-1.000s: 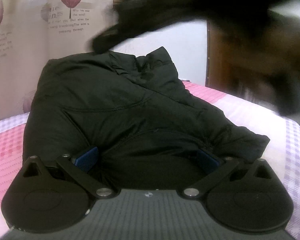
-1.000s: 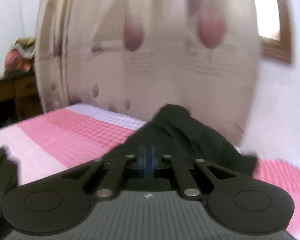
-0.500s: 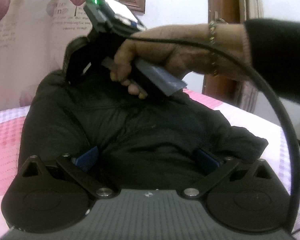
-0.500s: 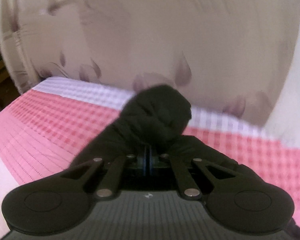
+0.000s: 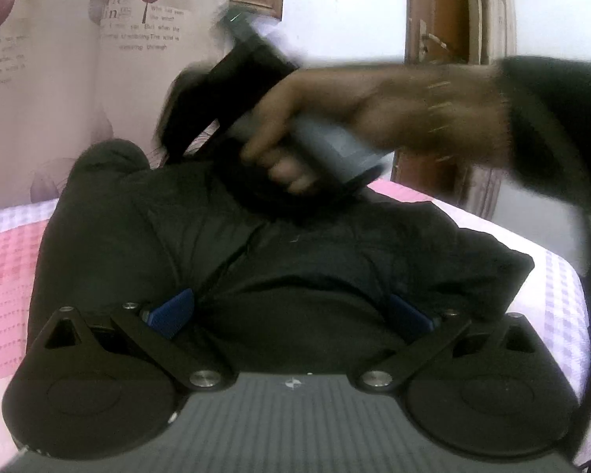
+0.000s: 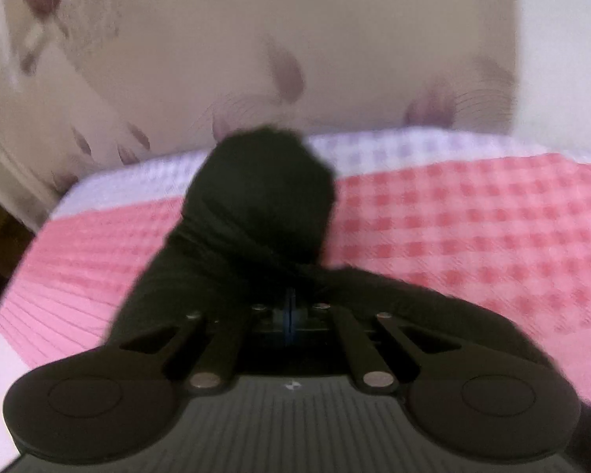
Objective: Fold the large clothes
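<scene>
A black puffy jacket (image 5: pixel 279 260) lies bunched on the bed. My left gripper (image 5: pixel 289 311) sits at its near hem with jaws wide apart, and the jacket's bulk bulges between the blue pads (image 5: pixel 169 311). In the left wrist view a hand (image 5: pixel 374 110) holds my right gripper (image 5: pixel 173 134), blurred, over the jacket's far side. In the right wrist view my right gripper (image 6: pixel 290 311) has its blue pads pressed together on black fabric. The jacket's sleeve (image 6: pixel 264 205) runs ahead from them as a rounded lump on the sheet.
The bed carries a pink and white checked sheet (image 6: pixel 472 228). A curtain with a leaf print (image 5: pixel 59 79) hangs behind the bed. A wooden door frame (image 5: pixel 453 79) stands at the right, past the bed's right edge (image 5: pixel 563 283).
The right hand swept its gripper leftward across the jacket, rolling as it went and dragging the black sleeve down onto the sheet. The left gripper stayed put at the hem.
</scene>
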The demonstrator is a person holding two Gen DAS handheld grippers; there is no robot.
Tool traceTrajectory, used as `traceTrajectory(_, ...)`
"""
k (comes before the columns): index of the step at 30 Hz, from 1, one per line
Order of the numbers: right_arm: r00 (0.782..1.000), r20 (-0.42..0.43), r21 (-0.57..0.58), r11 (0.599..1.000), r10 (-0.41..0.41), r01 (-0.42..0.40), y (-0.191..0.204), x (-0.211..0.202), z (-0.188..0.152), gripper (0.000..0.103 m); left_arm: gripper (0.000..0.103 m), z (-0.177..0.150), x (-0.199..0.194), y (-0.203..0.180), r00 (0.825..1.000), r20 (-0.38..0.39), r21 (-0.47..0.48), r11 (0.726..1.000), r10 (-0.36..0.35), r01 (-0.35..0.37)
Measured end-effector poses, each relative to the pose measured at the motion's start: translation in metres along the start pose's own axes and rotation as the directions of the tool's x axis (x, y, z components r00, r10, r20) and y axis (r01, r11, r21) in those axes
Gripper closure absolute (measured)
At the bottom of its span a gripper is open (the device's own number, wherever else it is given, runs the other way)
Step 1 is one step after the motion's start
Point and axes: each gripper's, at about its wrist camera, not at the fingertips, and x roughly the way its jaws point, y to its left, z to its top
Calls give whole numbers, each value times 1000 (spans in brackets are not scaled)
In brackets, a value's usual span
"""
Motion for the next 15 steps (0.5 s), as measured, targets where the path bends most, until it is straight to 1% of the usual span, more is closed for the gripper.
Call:
traceTrajectory(1,999,34,-7,1000,11,-11,-1,-20,-1,99,0,2,1,2,1000,0,1,1000,0,0)
traceTrajectory(2,997,70,-39,999,11,-9,-2,-47,-6,99,0,2,2,2,1000,0,2,1000,2,-2)
traceTrajectory(4,993,111,-120,992,-34,47,-2,-86,-21,99,0,2,3,2,1000,1,2,1000,6,-6)
traceTrajectory(6,988,124,-189,975,-93,116,-9,-112,-45,99,0,1,3,2,1000,6,4,1000,8,-8)
traceTrajectory(8,977,121,-223,955,-174,197,-23,-119,-70,100,0,-1,1,0,1000,12,4,1000,8,-8)
traceTrajectory(9,972,130,-229,947,-198,224,-33,-120,-84,101,0,-1,1,-1,1000,15,5,1000,9,-9)
traceTrajectory(12,973,139,-129,971,-185,203,-59,-113,-105,103,0,-4,-1,-5,1000,21,17,1000,9,-9)
traceTrajectory(14,975,140,-81,980,-172,184,-68,-100,-114,103,0,-4,-1,-6,1000,27,18,1000,6,-7)
traceTrajectory(15,973,145,-73,978,-181,193,-69,-93,-117,103,0,-5,-1,-5,1000,29,16,1000,5,-6)
